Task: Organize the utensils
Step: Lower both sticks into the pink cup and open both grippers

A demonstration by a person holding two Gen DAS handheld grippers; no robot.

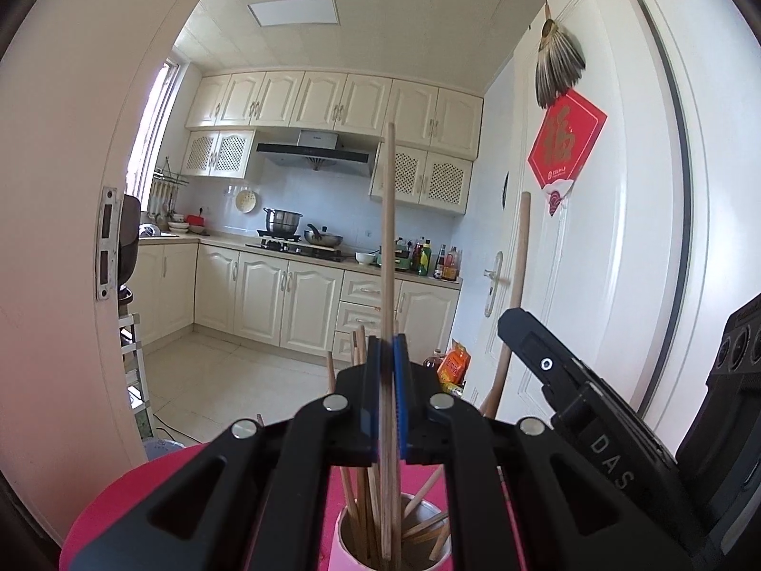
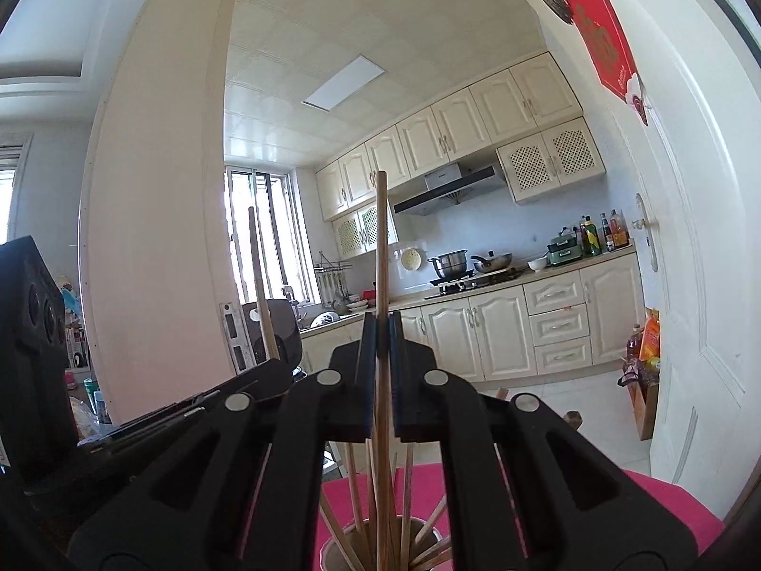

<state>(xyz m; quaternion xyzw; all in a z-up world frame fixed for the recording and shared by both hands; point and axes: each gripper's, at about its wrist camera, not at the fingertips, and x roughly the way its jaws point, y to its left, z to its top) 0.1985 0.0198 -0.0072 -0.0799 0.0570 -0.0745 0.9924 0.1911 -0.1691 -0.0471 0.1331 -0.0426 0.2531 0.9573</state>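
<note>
Left side first: the left gripper (image 1: 387,347) is clamped tight on one wooden chopstick (image 1: 389,238), blue pads pinching it low on the shaft, stick standing near upright with its top well above the jaws. Its lower end runs down into a white cup (image 1: 345,542) directly under the gripper, packed with more chopsticks (image 1: 364,514) leaning at all angles. The cup stands on a pink tabletop (image 1: 119,499).

Just right of that, the right gripper (image 2: 382,333) is also pinched shut on a single chopstick (image 2: 381,247), again near vertical, tip up high. Below it a second cup (image 2: 333,554) on the same pink surface (image 2: 666,499), holding a loose bundle of sticks (image 2: 404,514) fanned outward. Can't tell whether either held stick's bottom end touches the cup floor; hidden by the gripper bodies.

Each gripper shows at the edge of the other's camera, so the two are close side by side.

Behind: open doorway into a kitchen, cream cabinets (image 1: 266,300), range hood (image 1: 311,154), steel pot (image 1: 283,220) and a wok (image 1: 323,238) on the stove, bottles (image 1: 437,259) at the counter's right end. Far right, a white door (image 1: 618,238) with a red paper square (image 1: 566,142) and a feather fan (image 1: 556,66) hung above it. A wooden pole (image 1: 518,276) leans against the door.
</note>
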